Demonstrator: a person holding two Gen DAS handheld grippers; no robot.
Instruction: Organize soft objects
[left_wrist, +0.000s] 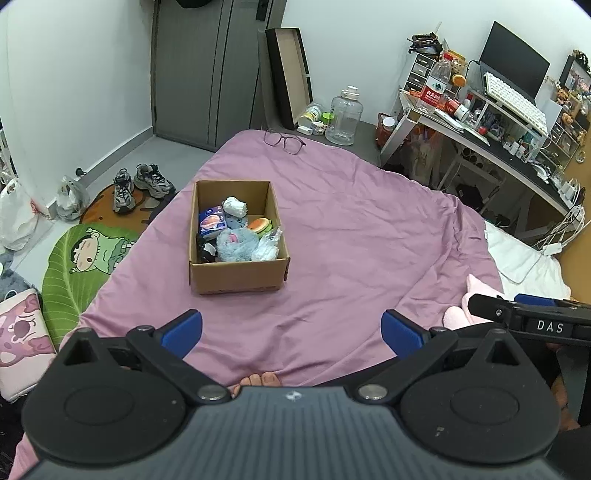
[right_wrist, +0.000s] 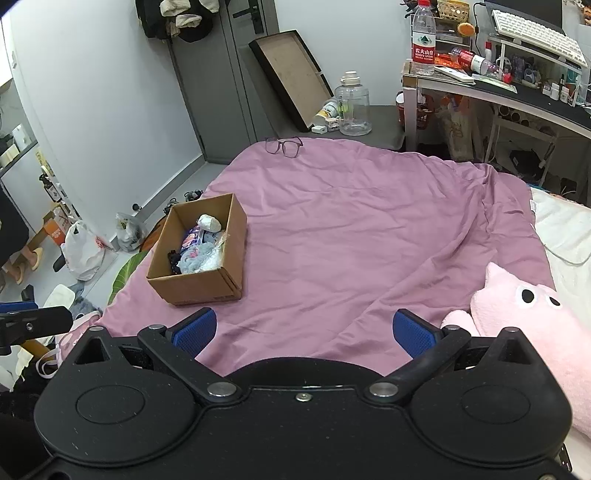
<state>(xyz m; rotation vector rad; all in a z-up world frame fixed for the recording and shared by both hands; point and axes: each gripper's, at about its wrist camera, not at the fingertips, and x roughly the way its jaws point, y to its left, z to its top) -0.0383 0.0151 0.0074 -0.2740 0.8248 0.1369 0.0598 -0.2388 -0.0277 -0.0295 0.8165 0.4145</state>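
Note:
A cardboard box (left_wrist: 236, 275) (right_wrist: 201, 286) stands on the purple bedspread (left_wrist: 351, 229) (right_wrist: 351, 221). It holds several soft items: a fluffy blue toy (left_wrist: 233, 245), a burger-shaped squishy (left_wrist: 259, 224), a white roll (left_wrist: 235, 206) and a clear bag (left_wrist: 266, 247). A pink plush pig (right_wrist: 535, 325) (left_wrist: 460, 314) lies at the right of the bed. My left gripper (left_wrist: 291, 332) is open over the bedspread, short of the box, nothing between its blue pads. My right gripper (right_wrist: 304, 330) is open too, with the pig just right of its right finger (right_wrist: 415, 334).
Glasses (left_wrist: 284, 139) (right_wrist: 283, 146) lie at the bed's far edge. Beyond it stand a clear jug (left_wrist: 344, 116) and a leaning frame (left_wrist: 288, 74). A cluttered desk (left_wrist: 498, 129) is at the right. Shoes (left_wrist: 142, 184), bags and a green rug (left_wrist: 88, 258) cover the floor on the left.

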